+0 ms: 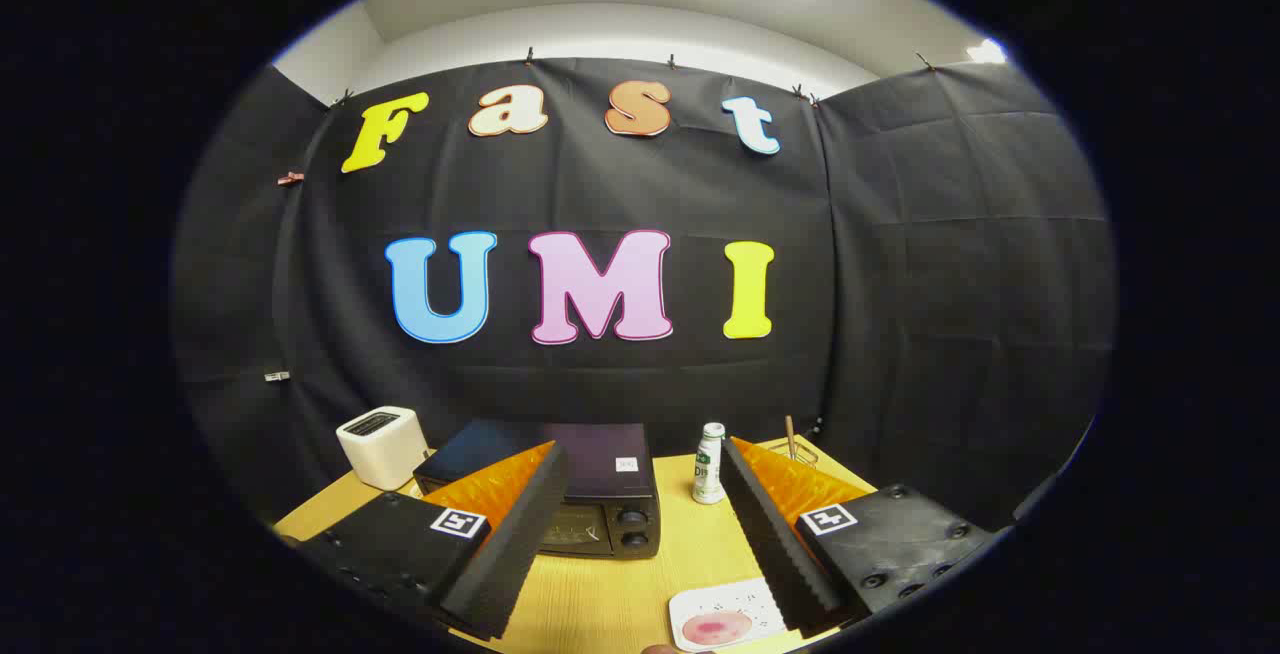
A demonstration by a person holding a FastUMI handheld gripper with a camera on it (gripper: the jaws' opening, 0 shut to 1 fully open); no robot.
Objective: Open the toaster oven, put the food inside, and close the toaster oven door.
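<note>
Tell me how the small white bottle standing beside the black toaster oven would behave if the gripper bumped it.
The small white bottle is tall, narrow and upright on the wooden table, so it would probably tip, then roll. It looks like light plastic. The gripper is open, its fingers wide apart, with the black toaster oven just beyond them.

The light wooden counter (610,594) carries a black toaster oven (600,494), white toaster (382,446) far left, white bottle (709,464), and near white plate (722,616).
</note>
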